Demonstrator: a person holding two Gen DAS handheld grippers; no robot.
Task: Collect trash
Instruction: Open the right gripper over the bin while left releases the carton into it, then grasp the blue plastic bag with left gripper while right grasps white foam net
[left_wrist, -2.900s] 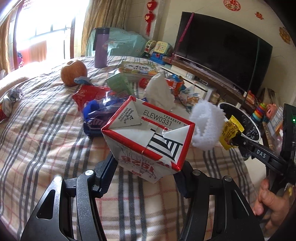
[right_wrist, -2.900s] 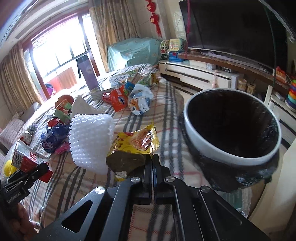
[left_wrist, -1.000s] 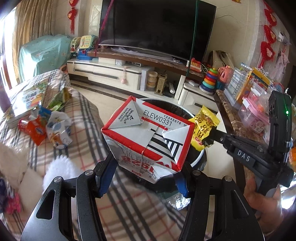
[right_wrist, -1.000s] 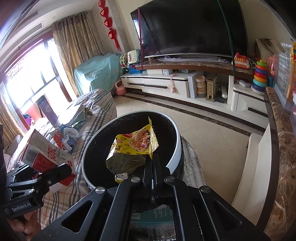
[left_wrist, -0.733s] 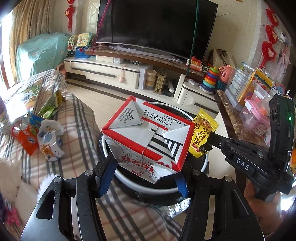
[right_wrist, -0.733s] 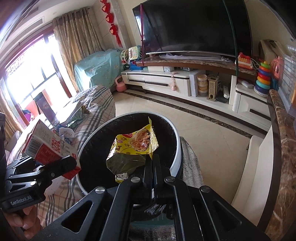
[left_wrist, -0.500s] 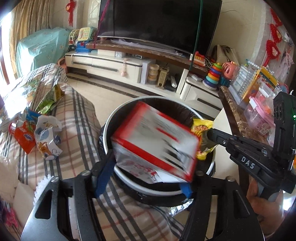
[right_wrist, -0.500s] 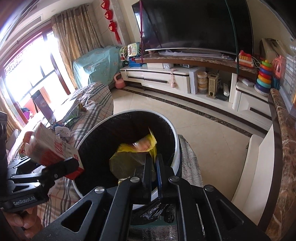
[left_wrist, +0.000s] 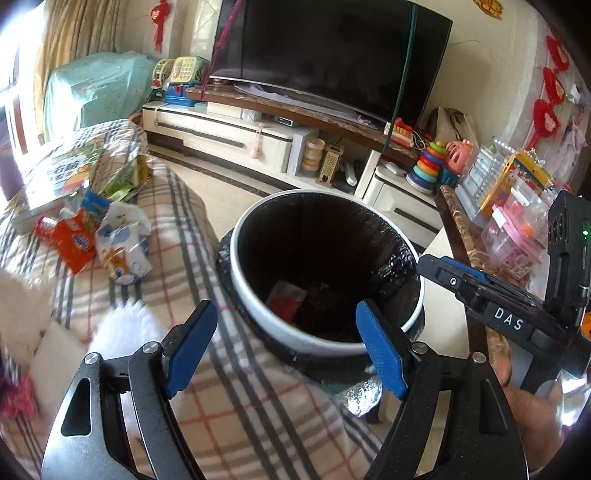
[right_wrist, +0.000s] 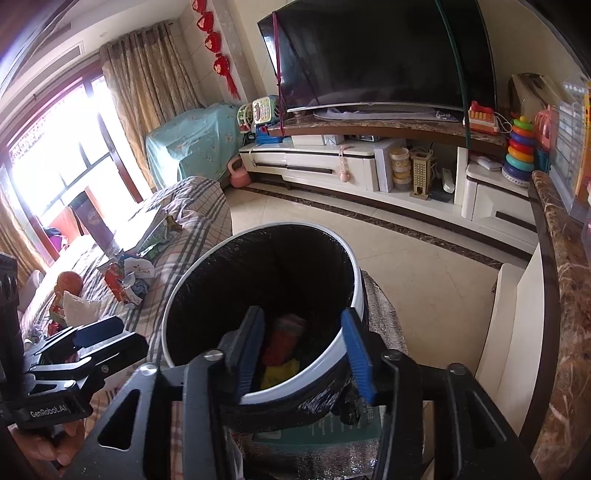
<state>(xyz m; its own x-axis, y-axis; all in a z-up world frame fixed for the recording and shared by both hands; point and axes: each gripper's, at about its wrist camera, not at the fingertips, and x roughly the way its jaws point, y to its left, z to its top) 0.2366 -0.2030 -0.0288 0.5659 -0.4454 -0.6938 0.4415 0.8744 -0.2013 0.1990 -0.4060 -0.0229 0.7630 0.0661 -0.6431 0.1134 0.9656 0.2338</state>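
A white-rimmed bin (left_wrist: 258, 325) with a black liner stands beside the plaid-covered couch. The red and white carton (left_wrist: 286, 301) lies at its bottom, and in the right wrist view the carton (right_wrist: 286, 338) sits above the yellow snack wrapper (right_wrist: 279, 373). My left gripper (left_wrist: 286, 341) hangs over the bin's near rim, its jaws opening with nothing between them. My right gripper (right_wrist: 301, 354) is above the bin too, jaws opening and empty. It also shows at the right of the left wrist view as the right gripper (left_wrist: 439, 271).
More litter lies on the plaid cover (left_wrist: 177, 229): an orange packet (left_wrist: 70, 240), a crumpled white and blue pack (left_wrist: 123, 240), white foam netting (left_wrist: 122, 328), a book (left_wrist: 59, 173). A TV stand (right_wrist: 332, 162) and marble-topped counter (right_wrist: 565, 280) border the tiled floor.
Both grippers swung from the couch to above the bin. The left let go of the carton and the right let go of the yellow wrapper; both dropped into the bin.
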